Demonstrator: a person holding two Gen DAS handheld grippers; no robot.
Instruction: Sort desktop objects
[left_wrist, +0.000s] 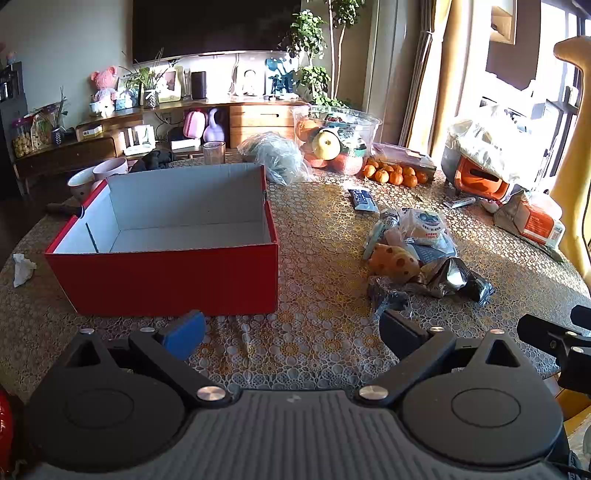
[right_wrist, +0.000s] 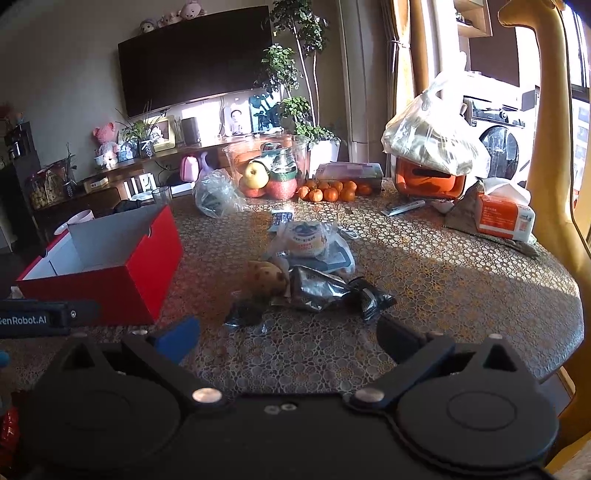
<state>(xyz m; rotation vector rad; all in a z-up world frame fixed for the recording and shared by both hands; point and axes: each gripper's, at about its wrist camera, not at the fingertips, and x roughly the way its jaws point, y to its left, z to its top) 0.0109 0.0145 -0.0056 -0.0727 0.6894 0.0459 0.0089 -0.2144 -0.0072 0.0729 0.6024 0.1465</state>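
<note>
Tongs, left (left_wrist: 291, 334) and right (right_wrist: 286, 338), gape empty over lace-patterned tablecloth (left_wrist: 317, 236) near rectangular red cardboard box (left_wrist: 166, 273).

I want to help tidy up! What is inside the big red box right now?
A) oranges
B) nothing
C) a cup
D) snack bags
B: the red box shows only its bare grey floor and walls, while the snack bags lie on the table to its right.

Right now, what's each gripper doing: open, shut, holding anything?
Left gripper: open, holding nothing.
Right gripper: open, holding nothing.
</note>
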